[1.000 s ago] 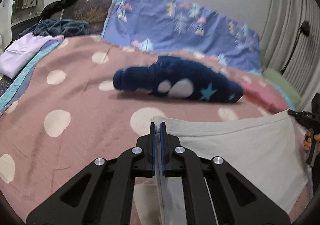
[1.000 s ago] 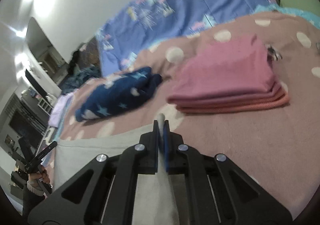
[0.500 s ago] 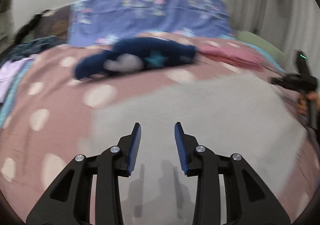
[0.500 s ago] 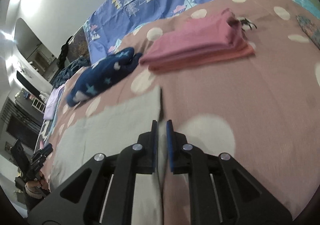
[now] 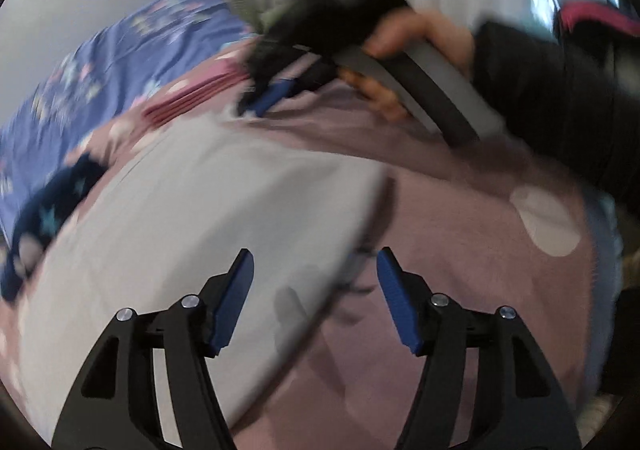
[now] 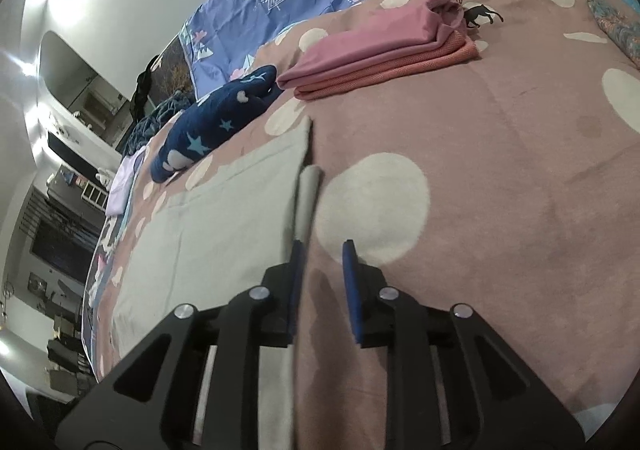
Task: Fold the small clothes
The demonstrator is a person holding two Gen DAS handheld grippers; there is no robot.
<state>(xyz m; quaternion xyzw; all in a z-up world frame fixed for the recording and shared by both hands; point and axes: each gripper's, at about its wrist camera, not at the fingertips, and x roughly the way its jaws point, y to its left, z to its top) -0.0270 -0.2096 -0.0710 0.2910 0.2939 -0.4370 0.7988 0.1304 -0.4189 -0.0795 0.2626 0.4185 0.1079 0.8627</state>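
Lying flat on the pink dotted bedspread point(image 6: 500, 138), the pale grey garment point(image 6: 208, 218) is spread out with both grippers parted above it. The left gripper point(image 5: 314, 290) has just been opening; its jaws stand wide with nothing between the pads, hovering over the garment's near edge where cloth meets bedspread. The right gripper point(image 6: 322, 270) has also just been opening; its jaws stand narrowly apart, and the garment's rolled side hem point(image 6: 308, 202) runs up beside the left-hand pad in that view, apparently no longer pinched. In the left wrist view the right gripper is visible in a person's hand point(image 5: 404, 50), though motion blur obscures detail. Risk: the rolled hem may cling to the pad as the right gripper lifts away, dragging the edge out of line and spoiling the fold. Risk: a fast sweep of the left gripper may snag or wrinkle the flat cloth, since its pads hang close to the surface. Risk: a later grasp may catch the bedspread together with the garment, as both are soft and lie in contact. A folded pink stack point(image 6: 380, 54) and a dark blue starred garment point(image 6: 216, 122) lie further up the bed, apart from the grey garment. No containers are visible in either view.
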